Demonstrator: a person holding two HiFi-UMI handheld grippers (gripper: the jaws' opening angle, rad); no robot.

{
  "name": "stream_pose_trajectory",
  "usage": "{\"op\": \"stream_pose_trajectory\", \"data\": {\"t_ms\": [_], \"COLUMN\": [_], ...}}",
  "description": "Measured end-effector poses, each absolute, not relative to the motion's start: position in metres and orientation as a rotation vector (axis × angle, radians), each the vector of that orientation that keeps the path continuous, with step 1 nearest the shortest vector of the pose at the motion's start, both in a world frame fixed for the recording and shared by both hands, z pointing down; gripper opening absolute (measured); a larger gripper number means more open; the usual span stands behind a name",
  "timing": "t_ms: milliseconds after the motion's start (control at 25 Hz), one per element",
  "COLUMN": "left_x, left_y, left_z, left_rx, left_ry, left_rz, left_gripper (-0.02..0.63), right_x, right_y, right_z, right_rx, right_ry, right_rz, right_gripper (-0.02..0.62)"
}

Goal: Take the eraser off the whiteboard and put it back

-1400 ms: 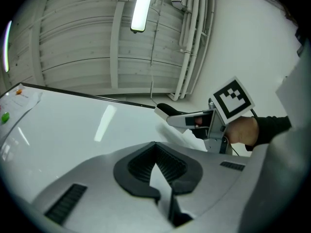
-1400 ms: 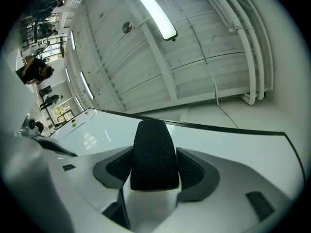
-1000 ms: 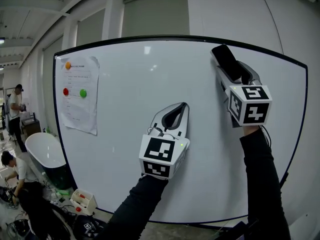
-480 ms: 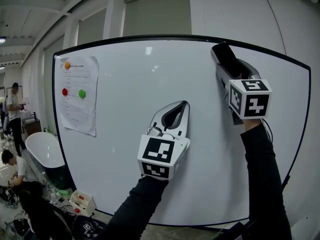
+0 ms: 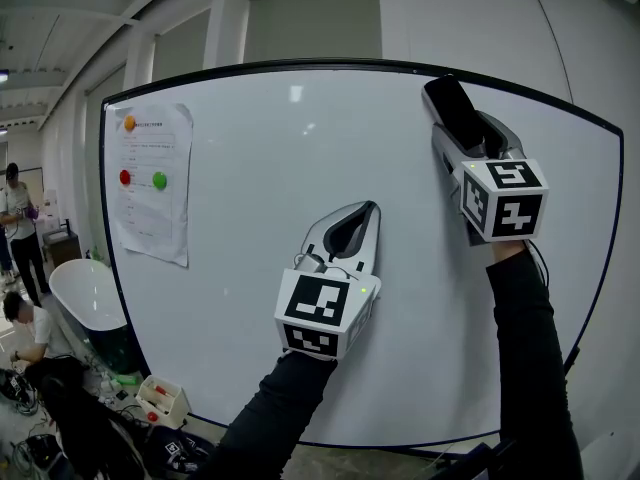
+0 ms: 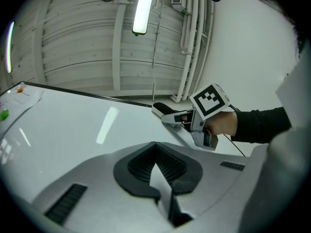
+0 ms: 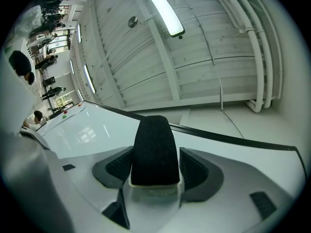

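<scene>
Gripping the eraser (image 5: pixel 450 111) in the right gripper (image 5: pixel 466 140) at upper right of the frame, close against the whiteboard (image 5: pixel 260 168), left gripper (image 5: pixel 362 211) pinched shut and empty at centre; risks dropping it if released before seated flat.

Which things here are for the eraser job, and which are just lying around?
For the job: eraser, whiteboard, right hand-held gripper clamped on the eraser.
Just there: shut left hand-held gripper, paper sheet with magnets, white tub, box on the floor.
</scene>
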State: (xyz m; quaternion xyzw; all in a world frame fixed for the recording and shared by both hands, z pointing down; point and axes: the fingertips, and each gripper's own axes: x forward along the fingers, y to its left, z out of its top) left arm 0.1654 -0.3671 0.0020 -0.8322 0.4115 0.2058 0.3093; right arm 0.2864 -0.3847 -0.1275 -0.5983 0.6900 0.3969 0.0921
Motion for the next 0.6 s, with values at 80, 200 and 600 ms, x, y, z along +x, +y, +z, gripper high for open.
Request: {"op": "stream_pose_trajectory", "data": {"t_ms": [80, 200, 600], "left_x": [0.163, 0.158, 0.145], "left_y": [-0.366, -0.363, -0.366], "left_z": [0.002, 0.004, 0.026], "left_rx": [-2.195, -2.188, -2.225], "left_ry": [1.09, 1.095, 1.123], "left_rz": [0.546, 0.543, 0.539], "left_gripper": [0.006, 0.006, 0.006], "right_x": [0.289, 0.289, 0.284], "right_y": [-0.384, -0.377, -0.339], "right_z": [-0.127, -0.123, -0.045], "right_rx": [-1.781, -1.759, -1.609], "right_ry": [2.032, 2.037, 2.129], "right_rz": [1.178, 1.184, 1.105], "right_gripper": [0.281, 0.284, 0.282]}}
